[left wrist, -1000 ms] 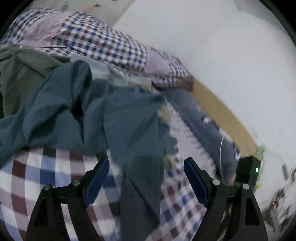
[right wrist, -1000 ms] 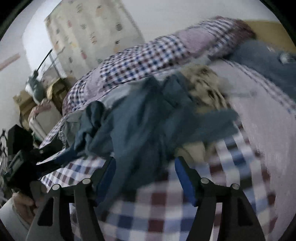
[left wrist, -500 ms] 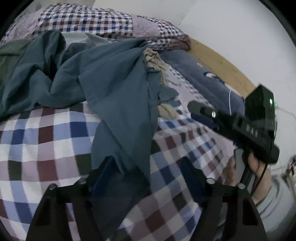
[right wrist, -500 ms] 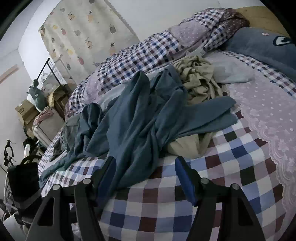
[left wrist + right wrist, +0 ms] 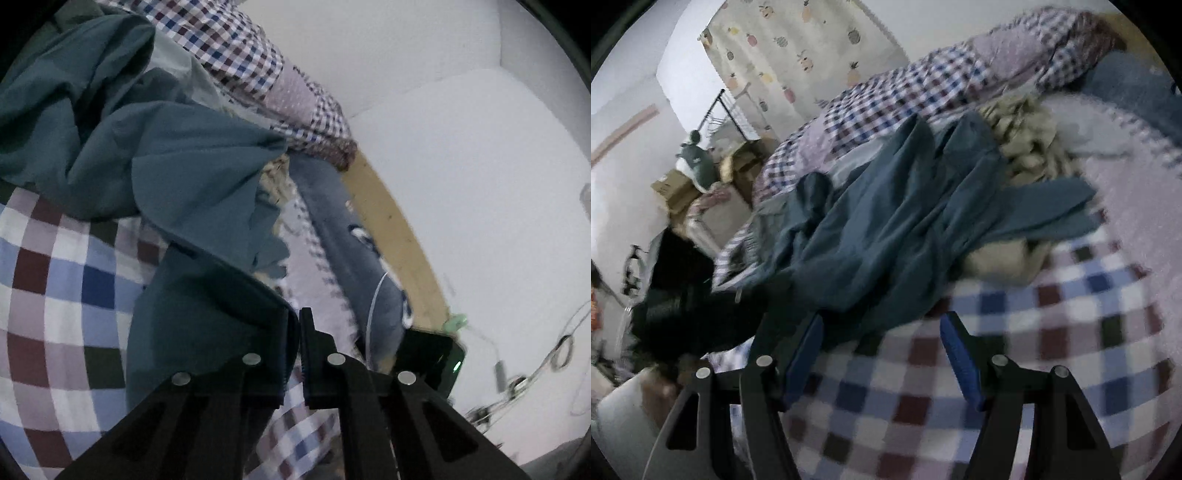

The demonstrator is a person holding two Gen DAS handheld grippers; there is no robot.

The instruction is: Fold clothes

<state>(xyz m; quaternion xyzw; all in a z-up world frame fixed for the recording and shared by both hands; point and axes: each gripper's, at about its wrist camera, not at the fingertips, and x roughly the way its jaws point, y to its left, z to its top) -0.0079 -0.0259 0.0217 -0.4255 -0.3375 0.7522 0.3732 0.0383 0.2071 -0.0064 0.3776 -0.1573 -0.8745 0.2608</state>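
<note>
A crumpled teal garment (image 5: 177, 177) lies on a checked bedspread (image 5: 55, 295). My left gripper (image 5: 298, 343) is shut on its near edge, and the cloth drapes over the left finger. In the right wrist view the same teal garment (image 5: 894, 229) spreads across the bed. The right gripper (image 5: 881, 354) is open just in front of the garment's lower edge, above the checked bedspread (image 5: 1034, 369), with nothing between its fingers. A beige garment (image 5: 1023, 140) sits crumpled behind the teal one.
A small-check quilt (image 5: 886, 99) is bunched along the far side of the bed. A blue pillow (image 5: 351, 258) lies by the wooden headboard (image 5: 399, 240). Boxes (image 5: 676, 184) and a clothes rack (image 5: 727, 114) stand beyond the bed on the left.
My left gripper went from open to shut on the teal garment's edge and lifted it. The right gripper stayed open and shifted closer to the garment.
</note>
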